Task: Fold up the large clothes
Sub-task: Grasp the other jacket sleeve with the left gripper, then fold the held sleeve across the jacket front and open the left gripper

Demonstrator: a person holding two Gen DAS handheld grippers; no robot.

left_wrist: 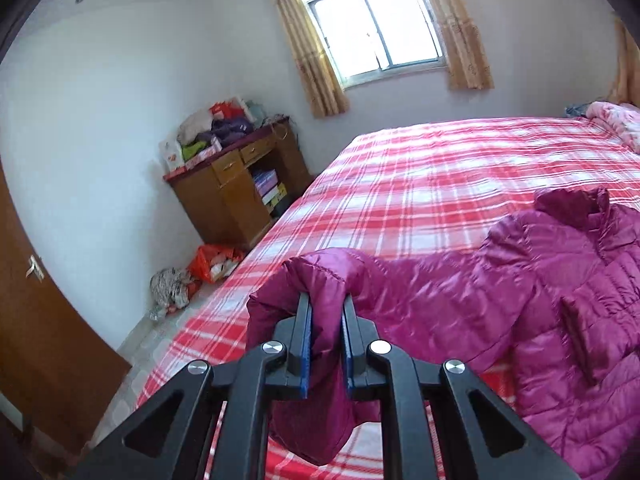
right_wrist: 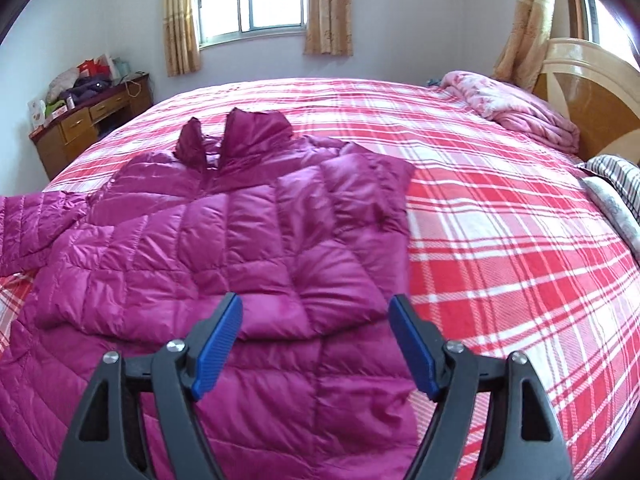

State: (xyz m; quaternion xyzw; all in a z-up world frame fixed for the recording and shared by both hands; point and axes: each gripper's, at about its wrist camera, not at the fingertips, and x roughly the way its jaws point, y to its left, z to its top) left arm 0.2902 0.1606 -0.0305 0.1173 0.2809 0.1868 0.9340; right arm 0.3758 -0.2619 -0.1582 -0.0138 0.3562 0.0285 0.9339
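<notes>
A magenta quilted puffer jacket (right_wrist: 240, 232) lies front-up on the red plaid bed (right_wrist: 500, 240), collar toward the window. Its right sleeve is folded across the chest. My left gripper (left_wrist: 326, 300) is shut on the cuff of the left sleeve (left_wrist: 320, 276) and holds it lifted above the bed; the sleeve runs right to the jacket body (left_wrist: 580, 300). My right gripper (right_wrist: 316, 308) is open and empty, hovering just above the jacket's lower front, touching nothing.
A wooden desk (left_wrist: 236, 188) piled with clothes stands by the wall left of the bed, with bags (left_wrist: 212, 264) on the floor. A brown door (left_wrist: 36, 320) is at far left. A pink quilt (right_wrist: 516, 108) and headboard (right_wrist: 592, 100) are at right.
</notes>
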